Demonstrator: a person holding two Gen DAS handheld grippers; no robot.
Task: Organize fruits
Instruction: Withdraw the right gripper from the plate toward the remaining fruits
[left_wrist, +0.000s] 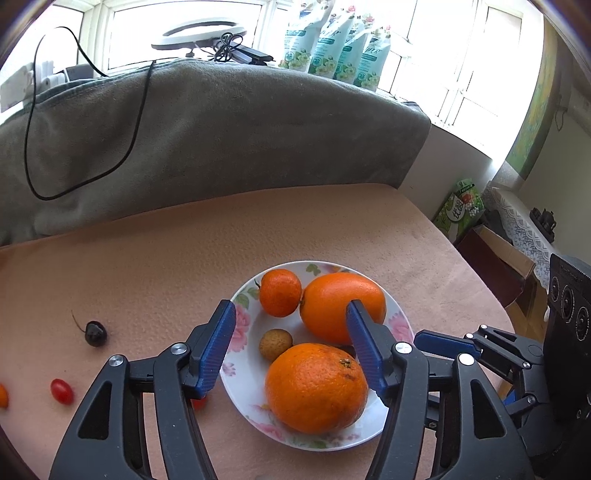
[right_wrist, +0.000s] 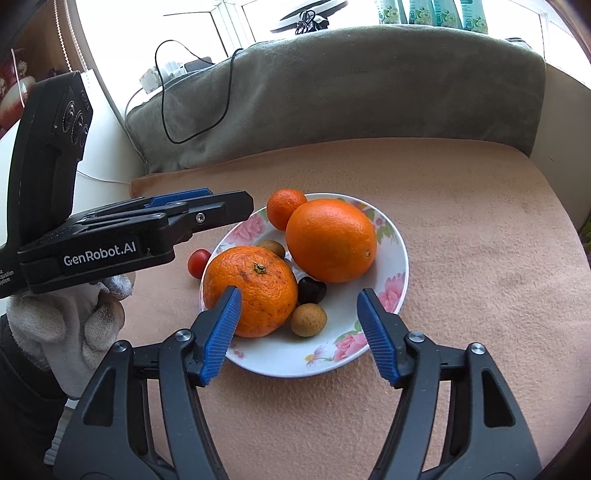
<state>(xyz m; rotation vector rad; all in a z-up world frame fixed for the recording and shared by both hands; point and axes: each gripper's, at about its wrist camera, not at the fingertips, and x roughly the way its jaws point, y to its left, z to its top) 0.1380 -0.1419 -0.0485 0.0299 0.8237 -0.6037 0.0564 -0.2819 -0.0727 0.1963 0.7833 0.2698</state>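
Note:
A flowered white plate (left_wrist: 400, 328) (right_wrist: 391, 295) holds a rough orange (left_wrist: 316, 387) (right_wrist: 251, 290), a smooth orange (left_wrist: 341, 304) (right_wrist: 330, 240), a small tangerine (left_wrist: 280, 292) (right_wrist: 285, 206), two brown longans (right_wrist: 308, 319) (left_wrist: 275, 344) and a dark cherry (right_wrist: 311, 289). My left gripper (left_wrist: 291, 349) is open above the plate's near side, empty. My right gripper (right_wrist: 299, 336) is open over the plate's front, empty; it also shows in the left wrist view (left_wrist: 443, 341). On the cloth lie a dark cherry (left_wrist: 95, 333) and cherry tomatoes (left_wrist: 61, 390) (right_wrist: 198, 262).
A peach cloth (left_wrist: 147, 266) covers the table. A grey blanket (left_wrist: 207, 140) with a black cable (left_wrist: 33, 122) rises behind it. Green pouches (left_wrist: 332, 55) stand on the windowsill. Boxes (left_wrist: 460, 210) stand off the table's right edge. An orange fruit (left_wrist: 3, 397) sits at the left edge.

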